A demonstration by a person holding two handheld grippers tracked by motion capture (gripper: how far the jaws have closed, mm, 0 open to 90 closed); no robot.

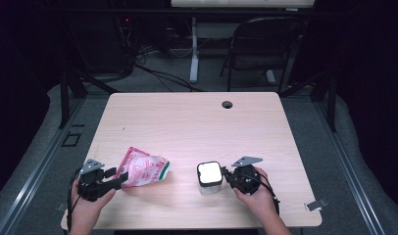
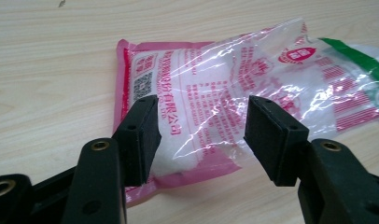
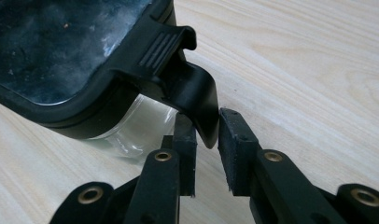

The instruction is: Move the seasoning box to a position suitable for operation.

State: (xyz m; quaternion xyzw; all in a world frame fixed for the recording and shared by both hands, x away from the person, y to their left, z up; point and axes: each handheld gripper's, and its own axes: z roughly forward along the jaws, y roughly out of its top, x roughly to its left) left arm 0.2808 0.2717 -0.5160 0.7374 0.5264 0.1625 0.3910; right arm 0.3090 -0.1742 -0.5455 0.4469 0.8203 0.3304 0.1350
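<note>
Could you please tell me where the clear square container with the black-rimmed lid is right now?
In the high view the clear square container with the black-rimmed lid stands near the table's front edge, right of centre, directly left of the right claw and right of the pink-printed plastic bag.

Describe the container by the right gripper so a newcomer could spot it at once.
On the wooden table, look at the near edge, right of centre. The container is a small clear box with a black-rimmed lid and a side latch, unlike the flat pink-and-white bag to its left.

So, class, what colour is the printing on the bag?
Pinkish red on clear plastic bag, green band at one end; left gripper view.
</note>
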